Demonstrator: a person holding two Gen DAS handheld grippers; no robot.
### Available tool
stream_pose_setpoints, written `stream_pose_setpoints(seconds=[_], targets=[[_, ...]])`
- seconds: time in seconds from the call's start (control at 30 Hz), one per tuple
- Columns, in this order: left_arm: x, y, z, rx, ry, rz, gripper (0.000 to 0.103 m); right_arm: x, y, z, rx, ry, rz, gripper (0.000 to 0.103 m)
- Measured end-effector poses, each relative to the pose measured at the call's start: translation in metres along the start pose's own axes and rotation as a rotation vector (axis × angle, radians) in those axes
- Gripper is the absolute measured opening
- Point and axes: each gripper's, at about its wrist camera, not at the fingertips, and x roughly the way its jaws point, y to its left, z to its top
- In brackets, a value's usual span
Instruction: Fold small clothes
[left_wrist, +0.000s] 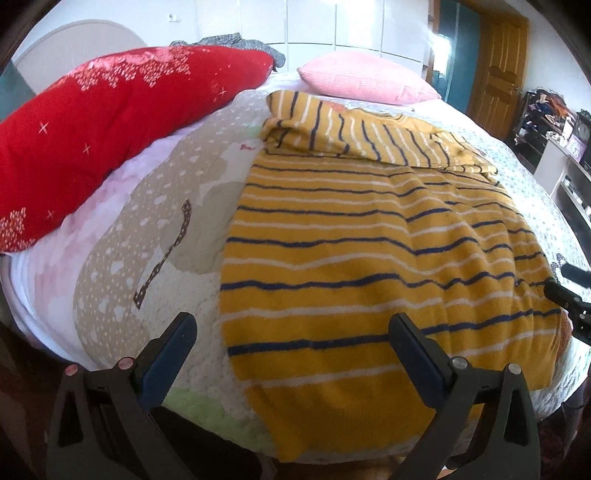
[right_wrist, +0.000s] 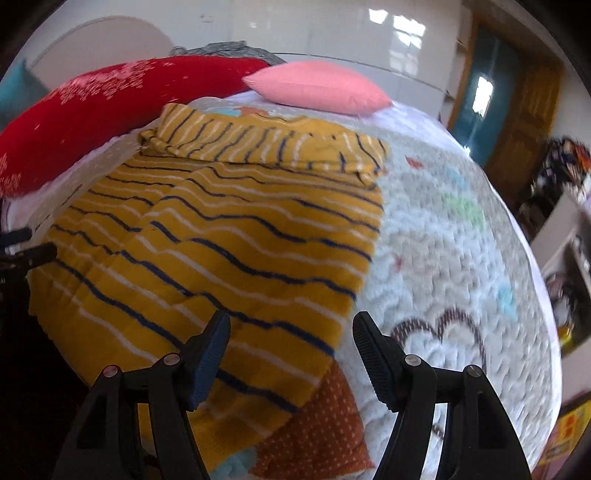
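Note:
A mustard-yellow shirt with white and navy stripes (left_wrist: 369, 258) lies spread on the bed, its sleeves folded across the top part. It also shows in the right wrist view (right_wrist: 207, 240). My left gripper (left_wrist: 291, 339) is open and empty, over the shirt's near left hem corner. My right gripper (right_wrist: 291, 332) is open and empty, over the shirt's near right hem corner. The right gripper's tips show at the right edge of the left wrist view (left_wrist: 565, 288). The left gripper's tips show at the left edge of the right wrist view (right_wrist: 26, 247).
The shirt lies on a patterned quilt (left_wrist: 147, 229). A red pillow (left_wrist: 110, 122) lies at the left and a pink pillow (left_wrist: 365, 77) at the head of the bed. A wooden door (left_wrist: 495, 62) and shelves (left_wrist: 554, 140) stand at the right.

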Motion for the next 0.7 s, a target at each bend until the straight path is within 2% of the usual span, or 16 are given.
stream_pose_setpoints(seconds=[0.17, 0.37, 0.43, 0.47, 0.53, 0.63, 0.7], targets=[[-0.006, 0.029, -0.005, -0.106, -0.030, -0.038, 0.103, -0.003, -0.018, -0.018, 0.105, 0.019, 0.032, 0.073], [0.002, 0.073, -0.011, -0.268, 0.027, -0.136, 0.103, 0.000, -0.040, -0.036, 0.278, 0.036, 0.148, 0.074], [0.005, 0.078, -0.014, -0.302, 0.030, -0.189, 0.103, 0.000, -0.041, -0.039, 0.304, 0.027, 0.168, 0.074], [0.008, 0.079, -0.016, -0.324, 0.040, -0.240, 0.103, -0.001, -0.039, -0.040, 0.310, 0.020, 0.184, 0.075], [0.011, 0.077, -0.018, -0.342, 0.040, -0.285, 0.103, -0.001, -0.035, -0.040, 0.304, 0.015, 0.212, 0.075], [0.010, 0.065, -0.017, -0.316, 0.025, -0.348, 0.103, 0.000, -0.028, -0.041, 0.297, 0.004, 0.283, 0.075], [0.009, 0.055, -0.017, -0.292, 0.026, -0.426, 0.101, 0.001, -0.026, -0.041, 0.307, -0.009, 0.330, 0.075]])
